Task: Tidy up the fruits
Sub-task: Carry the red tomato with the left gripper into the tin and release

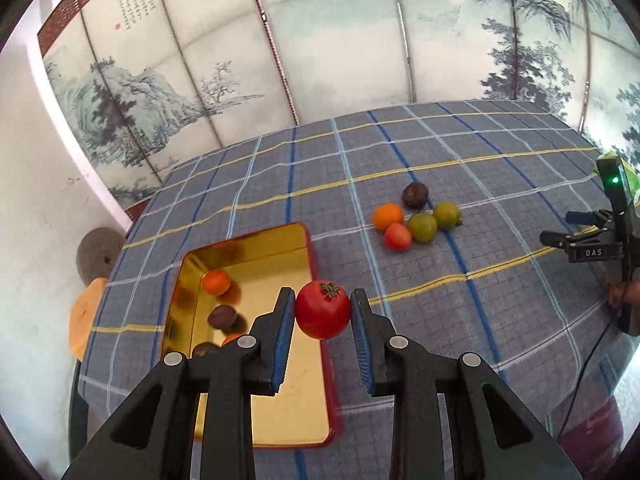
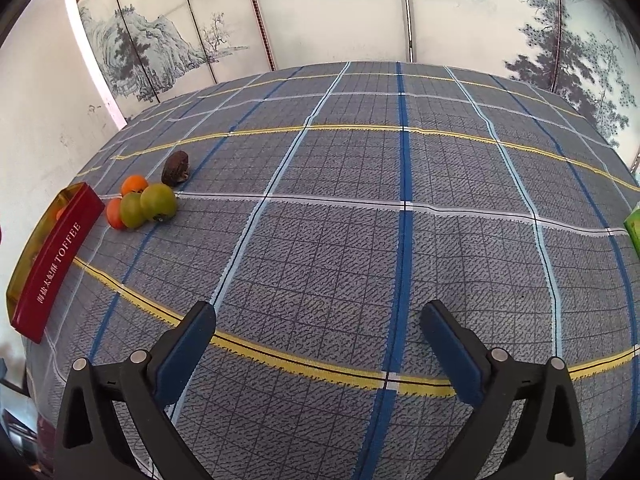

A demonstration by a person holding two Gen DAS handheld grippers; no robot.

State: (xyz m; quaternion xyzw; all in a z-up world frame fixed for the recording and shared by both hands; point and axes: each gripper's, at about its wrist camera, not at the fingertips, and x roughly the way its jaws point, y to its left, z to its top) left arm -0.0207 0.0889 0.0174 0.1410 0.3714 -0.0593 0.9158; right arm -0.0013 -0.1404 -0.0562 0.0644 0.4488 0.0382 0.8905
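My left gripper point(image 1: 323, 308) is shut on a red tomato point(image 1: 322, 310) and holds it above the right edge of a gold-lined red toffee tin point(image 1: 280, 248). The tin holds an orange fruit point(image 1: 216, 282) and dark brown fruits point(image 1: 222, 317). A cluster lies on the cloth further right: an orange fruit point(image 1: 387, 216), a red one point(image 1: 397, 237), two green ones point(image 1: 422, 227) and a dark brown one point(image 1: 415, 195). The cluster point(image 2: 158, 202) and the tin point(image 2: 56, 256) show at the left of the right wrist view. My right gripper point(image 2: 318, 320) is open and empty over bare cloth.
A blue plaid tablecloth point(image 1: 440, 152) covers the table. A painted folding screen point(image 1: 320, 40) stands behind it. The right gripper's body point(image 1: 600, 240) shows at the table's right edge. A green object point(image 2: 634, 226) sits at the far right. Round cushions point(image 1: 96, 256) lie left of the table.
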